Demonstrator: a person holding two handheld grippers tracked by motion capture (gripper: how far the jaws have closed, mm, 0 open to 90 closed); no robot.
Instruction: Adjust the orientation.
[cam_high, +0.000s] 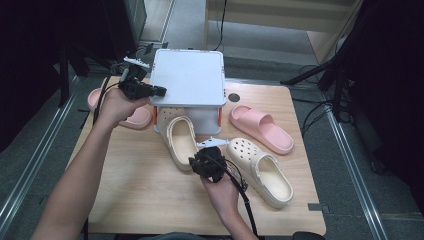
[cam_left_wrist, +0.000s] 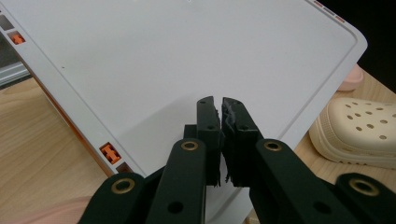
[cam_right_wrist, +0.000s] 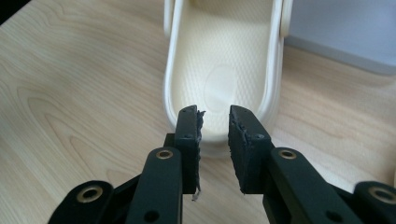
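Gripping lid (cam_high: 187, 77) edge, clog (cam_right_wrist: 224, 70) heel between jaws

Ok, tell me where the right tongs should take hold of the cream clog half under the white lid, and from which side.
Probably the heel rim of the cream clog: its toe sits under the white lid, so only the heel end lies free. Bring the right tongs in from the heel side, one jaw inside the footbed, one outside the thin upright wall.
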